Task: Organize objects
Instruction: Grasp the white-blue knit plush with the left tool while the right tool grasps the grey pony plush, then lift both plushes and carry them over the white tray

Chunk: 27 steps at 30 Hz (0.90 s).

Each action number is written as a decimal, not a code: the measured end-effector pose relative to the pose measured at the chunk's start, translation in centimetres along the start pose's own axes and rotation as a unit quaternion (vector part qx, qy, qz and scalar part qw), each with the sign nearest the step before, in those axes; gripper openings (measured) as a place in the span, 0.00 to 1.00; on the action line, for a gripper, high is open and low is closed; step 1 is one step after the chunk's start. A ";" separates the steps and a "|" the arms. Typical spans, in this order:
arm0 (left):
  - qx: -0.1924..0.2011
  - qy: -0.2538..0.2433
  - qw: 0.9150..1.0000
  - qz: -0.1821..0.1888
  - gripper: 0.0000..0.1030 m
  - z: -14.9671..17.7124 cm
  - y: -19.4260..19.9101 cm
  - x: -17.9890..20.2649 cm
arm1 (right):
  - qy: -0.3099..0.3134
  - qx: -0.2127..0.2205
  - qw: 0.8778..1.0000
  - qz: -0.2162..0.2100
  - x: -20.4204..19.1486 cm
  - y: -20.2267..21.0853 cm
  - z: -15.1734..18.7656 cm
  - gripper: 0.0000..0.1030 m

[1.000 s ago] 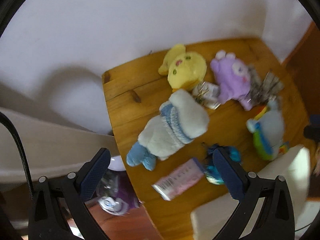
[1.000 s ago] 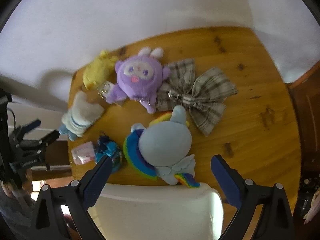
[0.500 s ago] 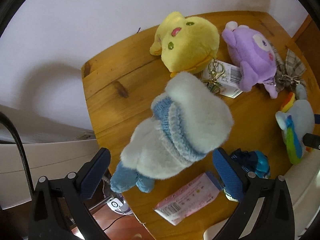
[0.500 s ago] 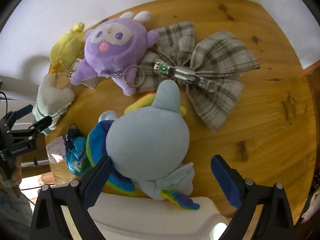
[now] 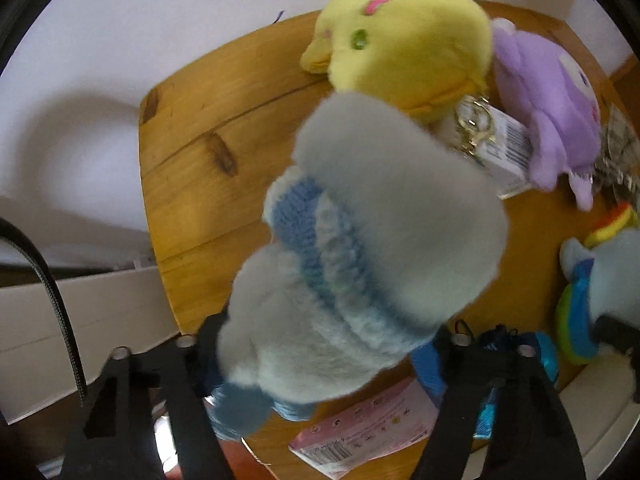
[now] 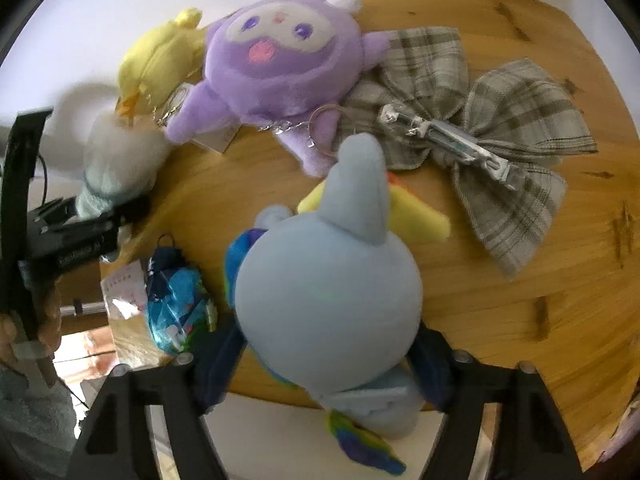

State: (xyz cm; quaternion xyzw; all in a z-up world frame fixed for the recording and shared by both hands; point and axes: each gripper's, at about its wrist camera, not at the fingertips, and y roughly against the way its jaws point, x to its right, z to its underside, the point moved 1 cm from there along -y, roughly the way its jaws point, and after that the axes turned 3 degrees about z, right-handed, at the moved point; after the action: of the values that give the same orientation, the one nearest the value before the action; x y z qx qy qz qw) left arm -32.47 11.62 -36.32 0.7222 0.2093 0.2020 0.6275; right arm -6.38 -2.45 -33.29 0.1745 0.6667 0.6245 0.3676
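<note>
left gripper (image 5: 324, 354): you have it pointing down over the table (image 5: 192, 184); jaws closing, with the white plush (image 5: 360, 248) between them. Both pads sit against its lower body, so it reads as gripped.
white plush: fluffy, blue knitted band round the middle, blue feet at the near end by your left finger; head extends past the fingertips toward the yellow plush (image 5: 404, 36).
yellow plush: beyond the fingertips, touching the white plush's head; a keyring and barcode tag (image 5: 508, 148) lie just right of it.
pink packet (image 5: 368, 428): under the gripper, near the right finger, at the table edge.
right gripper (image 6: 324, 364): jaws closing on the blue pony plush (image 6: 328, 296); both pads press its sides.
blue pony plush: round pale-blue head fills the gap between your fingers, rainbow tail hanging toward the camera, ear pointing away.
purple plush (image 6: 280, 56): ahead of the fingertips, face up.
plaid bow (image 6: 500, 120): ahead and right of the right finger, flat on the wood.
blue foil bag (image 6: 176, 300): just left of the left finger.
</note>
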 end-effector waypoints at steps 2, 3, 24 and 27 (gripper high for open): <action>0.002 0.017 1.000 0.013 0.66 -0.2 0.3 -0.5 | 0.017 0.012 1.000 0.020 -0.5 0.4 0.2 0.69; 0.003 0.022 1.000 0.017 0.65 -0.2 0.5 -0.7 | 0.021 0.021 0.999 0.025 -0.7 0.8 0.3 0.69; 0.138 0.088 0.986 0.026 0.63 9.9 21.5 1.3 | -0.040 0.229 0.972 -0.039 0.2 16.7 5.6 0.69; 0.159 0.099 0.982 0.036 0.64 13.1 25.4 2.6 | -0.038 0.247 0.967 -0.059 0.6 19.6 7.8 0.69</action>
State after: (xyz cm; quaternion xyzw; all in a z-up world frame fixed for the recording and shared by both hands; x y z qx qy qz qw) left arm -21.82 -0.90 -12.81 0.7963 0.2743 0.2591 0.4728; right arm -5.75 6.60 -14.21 0.2434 0.7948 0.4110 0.3743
